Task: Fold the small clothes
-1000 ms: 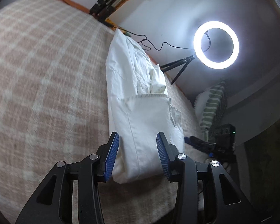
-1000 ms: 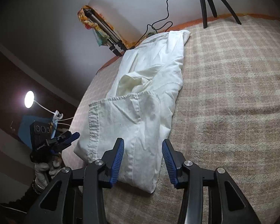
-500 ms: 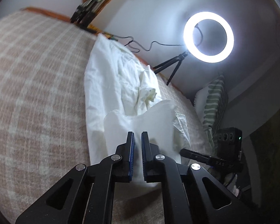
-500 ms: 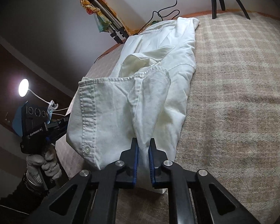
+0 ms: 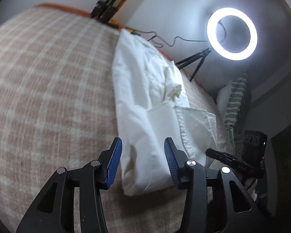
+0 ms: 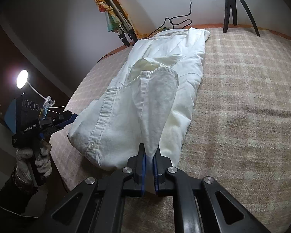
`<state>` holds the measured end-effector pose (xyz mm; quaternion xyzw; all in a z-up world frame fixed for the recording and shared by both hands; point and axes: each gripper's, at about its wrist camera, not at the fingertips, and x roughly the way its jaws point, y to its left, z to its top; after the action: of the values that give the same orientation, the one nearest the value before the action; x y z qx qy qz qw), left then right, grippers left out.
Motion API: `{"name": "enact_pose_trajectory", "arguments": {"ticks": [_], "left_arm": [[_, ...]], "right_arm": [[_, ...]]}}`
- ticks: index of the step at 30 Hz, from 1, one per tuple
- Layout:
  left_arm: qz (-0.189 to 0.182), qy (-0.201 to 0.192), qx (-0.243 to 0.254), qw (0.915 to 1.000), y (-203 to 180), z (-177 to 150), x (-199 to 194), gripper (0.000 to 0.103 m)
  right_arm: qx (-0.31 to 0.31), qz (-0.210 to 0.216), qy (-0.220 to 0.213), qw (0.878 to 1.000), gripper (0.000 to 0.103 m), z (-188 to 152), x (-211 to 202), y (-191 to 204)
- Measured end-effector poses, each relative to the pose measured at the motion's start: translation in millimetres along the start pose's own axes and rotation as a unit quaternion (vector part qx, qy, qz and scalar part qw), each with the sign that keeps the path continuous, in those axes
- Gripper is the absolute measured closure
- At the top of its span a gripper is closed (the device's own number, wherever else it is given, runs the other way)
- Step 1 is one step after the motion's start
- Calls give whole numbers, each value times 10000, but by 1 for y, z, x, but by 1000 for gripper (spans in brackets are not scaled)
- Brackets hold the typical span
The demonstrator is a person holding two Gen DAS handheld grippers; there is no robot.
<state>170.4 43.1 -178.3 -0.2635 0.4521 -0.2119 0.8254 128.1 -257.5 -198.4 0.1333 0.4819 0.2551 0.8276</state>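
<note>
A beige-and-cream checked blanket-covered bed (image 5: 48,89) is shown, with a long, crumpled white cotton garment (image 5: 145,104) laid along it. The left gripper (image 5: 142,156) has just been opened, its fingers apart around the garment's near end. The right gripper (image 6: 149,171) is clamped on a raised fold of cloth.

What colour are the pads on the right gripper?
Blue, on black fingers; the right gripper shows them best in the right wrist view.

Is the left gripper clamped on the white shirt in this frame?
No, the left gripper stands open, its blue pads apart on either side of the white shirt without pressing on it.
</note>
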Motion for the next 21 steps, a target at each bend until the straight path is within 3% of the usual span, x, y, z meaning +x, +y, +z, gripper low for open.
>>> {"name": "enact_pose_trajectory", "arguments": {"ticks": [4,7,11,13,15,21], "left_arm": [[-599,441,-816,9939,22,-5,10,59],[-954,589,-841,9901,18,-6,19,59],[-878,532,-748,9919,11,-1,29,60],[-769,371,-501,9951,5,0,32,69],[-675,205,-163,9974,-3,1,31,90],[-480,-474,749,9949,-31,8,13,94]], "right_arm": [[-18,-16,25,10000,97,-2,0,0],[25,-9,35,10000,96,-2,2,0],[56,-1,45,10000,95,-2,4,0],[77,5,58,10000,95,-1,5,-1],[94,-1,66,9999,95,0,6,-1],[-150,-221,-153,9995,99,4,-8,10]]}}
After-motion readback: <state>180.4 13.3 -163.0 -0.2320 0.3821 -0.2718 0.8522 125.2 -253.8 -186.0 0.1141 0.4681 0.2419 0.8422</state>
